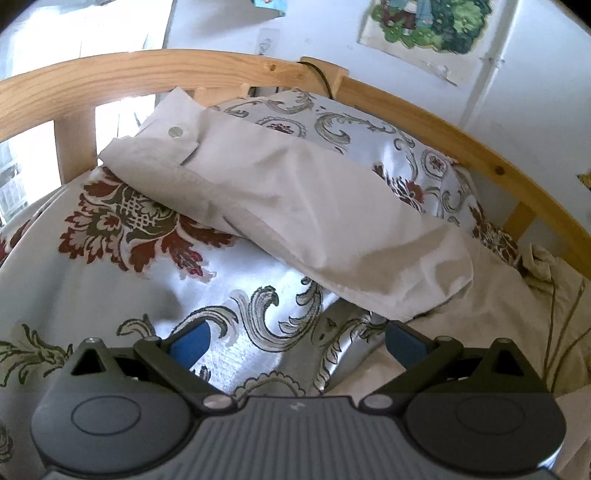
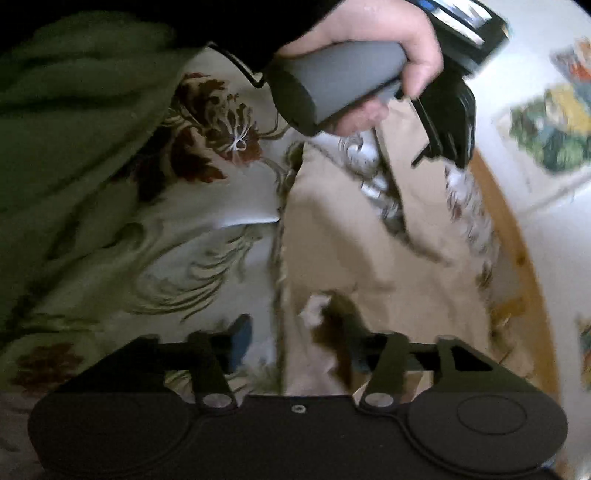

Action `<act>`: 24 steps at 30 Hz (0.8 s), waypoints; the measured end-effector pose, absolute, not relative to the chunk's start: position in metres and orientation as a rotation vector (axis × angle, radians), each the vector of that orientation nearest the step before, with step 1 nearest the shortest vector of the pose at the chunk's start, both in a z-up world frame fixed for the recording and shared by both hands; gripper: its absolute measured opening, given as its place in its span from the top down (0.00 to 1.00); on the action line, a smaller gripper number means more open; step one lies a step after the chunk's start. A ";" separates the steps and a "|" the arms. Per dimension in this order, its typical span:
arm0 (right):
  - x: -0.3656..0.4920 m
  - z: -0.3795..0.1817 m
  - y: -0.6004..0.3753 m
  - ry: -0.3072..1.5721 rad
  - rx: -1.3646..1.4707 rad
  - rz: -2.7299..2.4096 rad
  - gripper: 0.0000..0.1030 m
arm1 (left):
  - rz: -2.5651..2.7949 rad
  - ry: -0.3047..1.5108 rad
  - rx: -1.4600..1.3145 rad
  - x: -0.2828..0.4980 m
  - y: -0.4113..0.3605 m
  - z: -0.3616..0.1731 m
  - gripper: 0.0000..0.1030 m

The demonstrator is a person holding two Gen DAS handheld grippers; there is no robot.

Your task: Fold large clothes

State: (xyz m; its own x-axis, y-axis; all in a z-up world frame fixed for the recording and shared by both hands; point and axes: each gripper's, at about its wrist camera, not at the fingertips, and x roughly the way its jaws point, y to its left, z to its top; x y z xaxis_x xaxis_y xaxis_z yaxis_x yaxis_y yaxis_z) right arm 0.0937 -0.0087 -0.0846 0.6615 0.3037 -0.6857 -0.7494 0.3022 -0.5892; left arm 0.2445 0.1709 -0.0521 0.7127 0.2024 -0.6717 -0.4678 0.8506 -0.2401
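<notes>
Lying across the head end of the bed, the beige garment (image 1: 295,206) rests folded over a patterned pillow (image 1: 369,129) just inside the wooden headboard (image 1: 184,70), its near hem draping down onto the floral bedspread (image 1: 129,229). A metal snap (image 1: 176,132) shows on its far left corner.

Left gripper (image 1: 295,343): blue-padded fingers (image 1: 190,345) stand wide apart, nothing between them. The garment's lower hem lies just ahead of the right-hand finger, apart from both pads; the bedspread fills the gap between them.

Right gripper (image 2: 295,350): its view is blurred. Fingers (image 2: 240,339) stand parted, with beige cloth (image 2: 369,240) and the bedspread's edge lying ahead of and between them. Whether either finger touches the cloth cannot be told.

In the right wrist view the person's left hand (image 2: 388,48) grasps the grey handle of the other gripper above the beige cloth, toward the headboard side of the bed. A dark green cover (image 2: 66,110) lies at the bed's opposite side. Colour pictures (image 1: 424,22) hang on the wall behind the headboard.
</notes>
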 end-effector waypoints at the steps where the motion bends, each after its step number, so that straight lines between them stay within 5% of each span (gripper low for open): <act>1: 0.092 -0.080 -0.017 0.543 -0.981 0.727 0.38 | 0.378 0.685 -0.408 0.244 0.169 -0.052 0.01; 9: 0.138 -0.033 -0.106 0.738 -0.153 0.438 0.21 | 0.262 0.818 -0.290 0.256 0.141 -0.063 0.01; 14: 0.207 -0.053 -0.142 0.833 0.208 0.294 0.25 | 0.223 0.855 -0.201 0.260 0.126 -0.068 0.01; 17: 0.235 -0.076 -0.150 0.939 0.355 0.246 0.43 | 0.254 0.819 -0.253 0.257 0.136 -0.067 0.01; 20: 0.258 -0.087 -0.153 0.988 0.520 0.232 0.76 | 0.291 0.834 -0.313 0.259 0.148 -0.069 0.01; 21: 0.263 -0.084 -0.148 0.977 0.535 0.249 0.94 | 0.306 0.838 -0.326 0.259 0.152 -0.069 0.01; 24: 0.269 -0.065 -0.131 0.918 0.567 0.354 0.96 | 0.349 0.809 -0.358 0.255 0.161 -0.065 0.01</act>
